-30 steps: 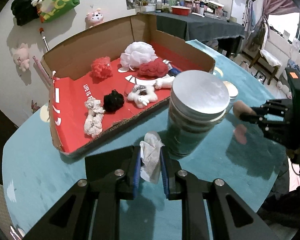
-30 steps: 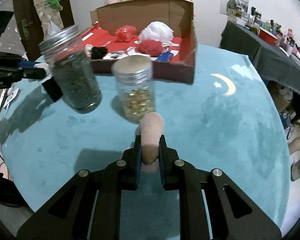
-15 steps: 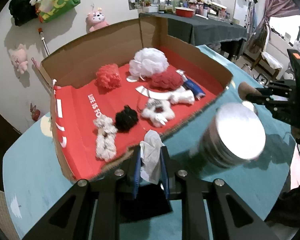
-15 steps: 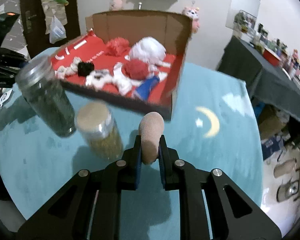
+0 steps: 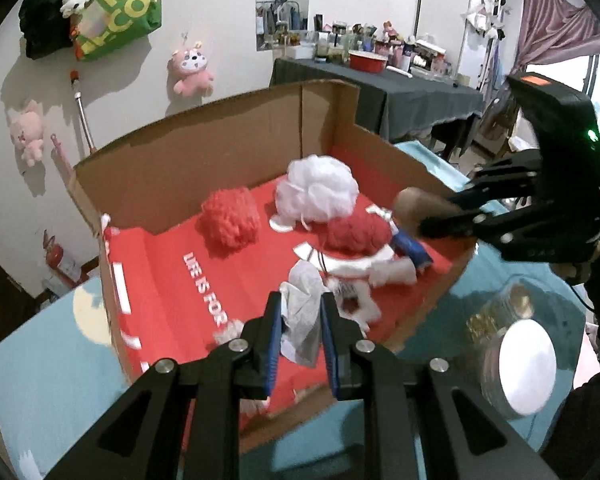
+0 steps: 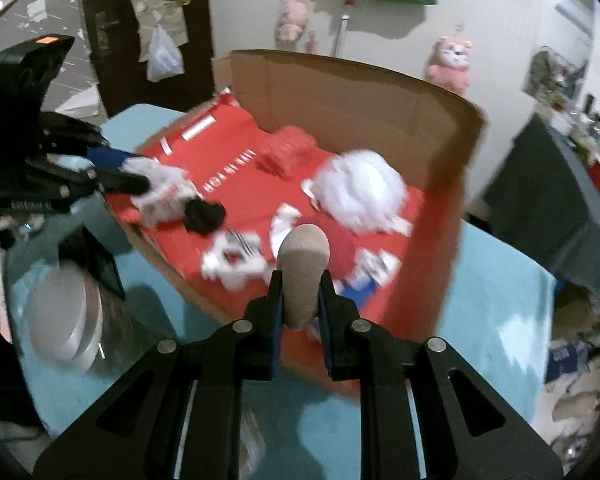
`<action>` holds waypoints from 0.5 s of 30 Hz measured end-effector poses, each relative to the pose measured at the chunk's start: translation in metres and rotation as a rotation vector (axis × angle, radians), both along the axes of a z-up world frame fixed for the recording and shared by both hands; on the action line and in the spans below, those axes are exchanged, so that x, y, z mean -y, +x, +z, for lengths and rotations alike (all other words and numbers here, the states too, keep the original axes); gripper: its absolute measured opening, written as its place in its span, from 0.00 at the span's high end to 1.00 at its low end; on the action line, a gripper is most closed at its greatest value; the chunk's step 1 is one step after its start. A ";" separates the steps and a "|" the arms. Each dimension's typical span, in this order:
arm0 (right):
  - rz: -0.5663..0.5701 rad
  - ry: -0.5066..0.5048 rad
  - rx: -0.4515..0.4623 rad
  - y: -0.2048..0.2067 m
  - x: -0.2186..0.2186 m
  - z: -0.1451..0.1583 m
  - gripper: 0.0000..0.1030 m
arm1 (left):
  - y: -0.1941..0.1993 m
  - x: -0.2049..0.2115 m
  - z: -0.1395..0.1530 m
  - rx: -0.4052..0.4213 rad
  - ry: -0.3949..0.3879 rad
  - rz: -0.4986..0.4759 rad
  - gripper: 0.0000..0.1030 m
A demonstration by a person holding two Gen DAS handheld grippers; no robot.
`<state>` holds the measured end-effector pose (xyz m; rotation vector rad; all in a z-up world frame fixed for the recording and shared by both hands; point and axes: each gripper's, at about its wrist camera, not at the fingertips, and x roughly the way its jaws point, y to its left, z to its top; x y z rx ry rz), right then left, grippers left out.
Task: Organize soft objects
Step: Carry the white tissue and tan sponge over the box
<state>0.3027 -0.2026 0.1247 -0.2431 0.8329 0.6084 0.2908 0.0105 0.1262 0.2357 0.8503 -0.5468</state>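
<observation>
An open cardboard box (image 5: 228, 148) with a red lining holds a white bath pouf (image 5: 318, 190), a red fuzzy ball (image 5: 230, 220), a red pouf (image 5: 358, 232), a black pompom (image 6: 204, 216) and white fluffy pieces. My left gripper (image 5: 300, 314) hangs over the box's near edge, shut on a crumpled white tissue (image 5: 306, 284). My right gripper (image 6: 300, 294) hovers over the box's right side. A beige egg-shaped sponge (image 6: 304, 256) stands upright between its pads, which still touch it as the jaws begin opening. Each gripper shows in the other's view, left gripper (image 6: 128, 178) and right gripper (image 5: 416, 216).
A metal-lidded glass jar (image 5: 520, 376) stands on the teal tablecloth (image 5: 52, 360) just outside the box, seen again as the jar (image 6: 64, 320). A dark cluttered table (image 5: 400, 92) stands behind. Plush toys and a green bag hang on the wall.
Both grippers have travelled from above the tablecloth to above the box, each keeping its object. The jars have dropped toward the lower edges of both views.
</observation>
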 end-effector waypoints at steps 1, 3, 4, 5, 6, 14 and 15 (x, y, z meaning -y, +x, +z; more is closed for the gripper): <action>0.024 0.014 -0.025 0.010 -0.009 0.001 0.84 | 0.008 0.000 -0.001 -0.010 0.001 0.004 0.81; 0.049 0.025 -0.060 0.025 -0.021 0.000 0.84 | 0.021 -0.002 -0.005 -0.034 0.004 0.024 0.81; 0.062 0.031 -0.093 0.039 -0.031 -0.002 0.84 | 0.028 -0.003 -0.008 -0.049 0.005 0.035 0.81; 0.070 0.034 -0.118 0.046 -0.037 -0.004 0.84 | 0.036 -0.004 -0.012 -0.066 0.006 0.042 0.81; 0.075 0.035 -0.140 0.054 -0.043 -0.007 0.84 | 0.044 -0.006 -0.015 -0.082 0.007 0.051 0.81; 0.084 -0.032 -0.298 0.113 -0.092 -0.042 0.84 | 0.092 -0.009 -0.048 -0.153 0.086 0.087 0.80; 0.084 -0.033 -0.309 0.117 -0.095 -0.045 0.84 | 0.096 -0.010 -0.052 -0.162 0.091 0.086 0.80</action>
